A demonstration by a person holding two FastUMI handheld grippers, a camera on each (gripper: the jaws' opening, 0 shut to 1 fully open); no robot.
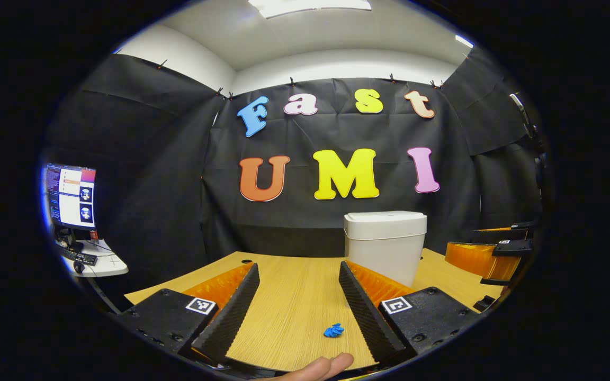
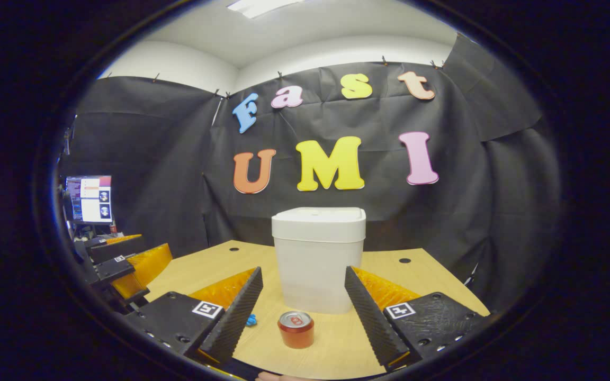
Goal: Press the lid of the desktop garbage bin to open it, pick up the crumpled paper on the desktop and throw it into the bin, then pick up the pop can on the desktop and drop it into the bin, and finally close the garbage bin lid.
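The white desktop bin stands upright on the wooden table with its lid shut. A small blue crumpled paper lies on the table just inside my left gripper's right finger. My left gripper is open and holds nothing, with the bin ahead to its right. In the right gripper view the red pop can stands upright in front of the bin. It sits low between the fingers of my open right gripper, untouched. The paper peeks out beside the left finger.
The light wooden table has round cable holes near its far edge. A monitor and keyboard sit on a side desk at the left. The other gripper hovers right of the bin. A person's fingertip shows at the bottom.
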